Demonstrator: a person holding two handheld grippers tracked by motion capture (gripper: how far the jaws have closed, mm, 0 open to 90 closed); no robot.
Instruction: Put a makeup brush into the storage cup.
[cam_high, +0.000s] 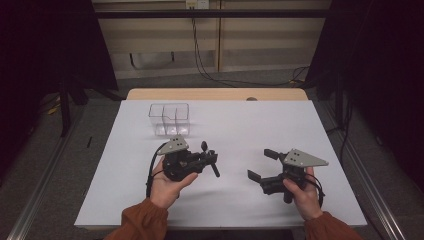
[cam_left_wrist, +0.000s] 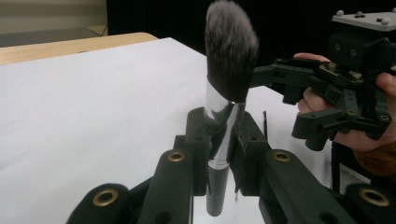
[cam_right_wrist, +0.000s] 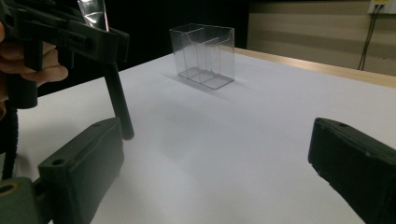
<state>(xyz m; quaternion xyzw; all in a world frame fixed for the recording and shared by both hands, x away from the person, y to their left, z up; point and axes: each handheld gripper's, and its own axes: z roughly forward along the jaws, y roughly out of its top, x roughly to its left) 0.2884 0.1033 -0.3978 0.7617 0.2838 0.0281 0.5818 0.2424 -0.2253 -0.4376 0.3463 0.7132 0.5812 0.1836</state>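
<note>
White sheeting covers the table (cam_high: 240, 125), with a strip of bare wood showing along its far edge. The left gripper (cam_high: 212, 159) sits left of centre, its jaws clamped on the silver collar of a makeup brush (cam_left_wrist: 229, 88). In the left gripper view the brush stands upright between the jaws, dark bristles with pale tips above them, black handle hanging below. In the right gripper view the handle's lower end is close to the sheet, though whether it touches cannot be told.

The right gripper (cam_high: 261, 164) is held right of centre, pointing left toward the other one, jaws spread wide with nothing between them. In its own view the two black jaws (cam_right_wrist: 84, 163) frame only bare sheet. The two grippers are near each other but apart, with open sheet between them.

Farther back and to the left, beyond the left gripper, stands a clear box (cam_high: 169, 119) with inner dividers, upright on the sheet. From the right gripper view the box (cam_right_wrist: 203, 56) has bare table in front of it.

Around the table: grey floor, black curtains on both sides, cables (cam_high: 210, 70) trailing down the far wall, and a metal rail (cam_high: 35, 195) along the left.
</note>
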